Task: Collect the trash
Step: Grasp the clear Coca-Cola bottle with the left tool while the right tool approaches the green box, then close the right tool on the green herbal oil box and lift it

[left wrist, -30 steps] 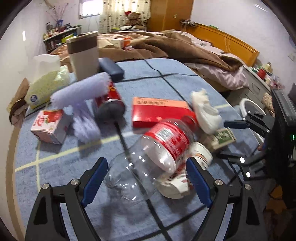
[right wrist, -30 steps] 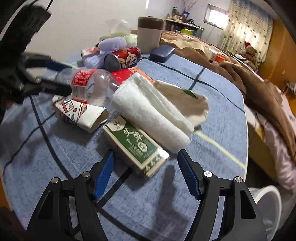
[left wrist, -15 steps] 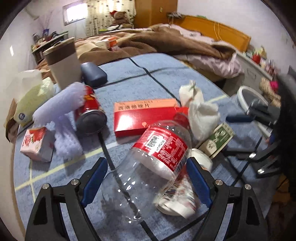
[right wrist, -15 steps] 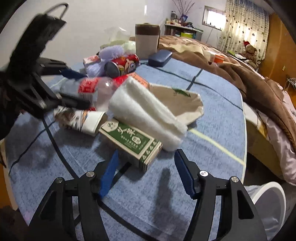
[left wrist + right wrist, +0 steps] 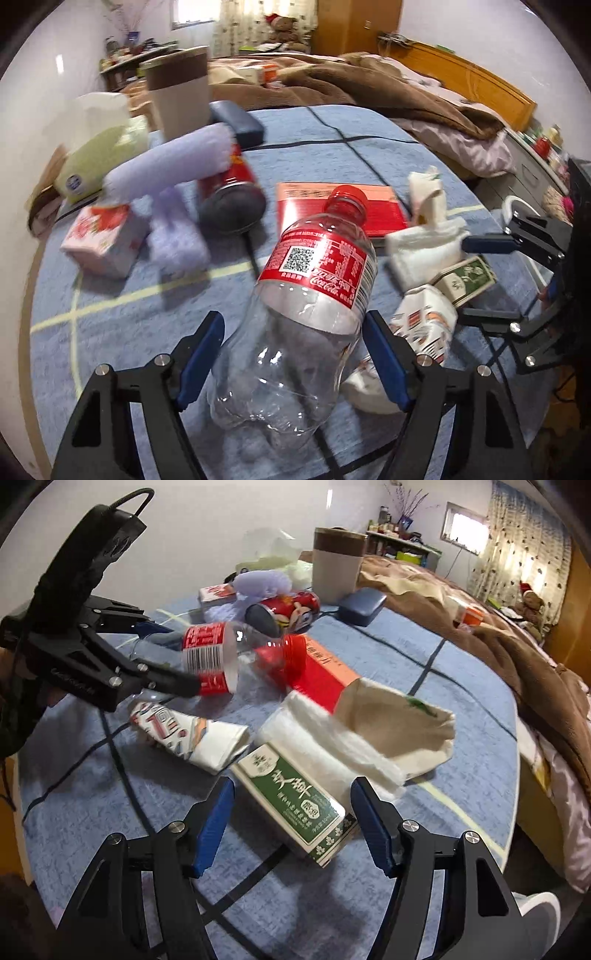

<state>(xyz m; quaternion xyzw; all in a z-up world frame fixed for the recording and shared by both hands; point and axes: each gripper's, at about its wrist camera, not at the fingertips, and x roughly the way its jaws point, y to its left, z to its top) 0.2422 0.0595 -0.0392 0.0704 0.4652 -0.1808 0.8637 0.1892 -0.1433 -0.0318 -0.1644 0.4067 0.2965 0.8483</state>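
Two grippers, left gripper [image 5: 293,354] jaws closing around clear bottle [image 5: 295,332], right gripper [image 5: 291,821] jaws opening astride green box [image 5: 295,805].

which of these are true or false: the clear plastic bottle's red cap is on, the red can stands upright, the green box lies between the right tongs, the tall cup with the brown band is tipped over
1. The clear plastic bottle has its red cap on. True.
2. The red drink can stands upright. False: it lies on its side.
3. The green and white carton box lies between the right tongs. True; the pads are not pressing on it.
4. The tall white cup with the brown band is tipped over. False: it stands upright.
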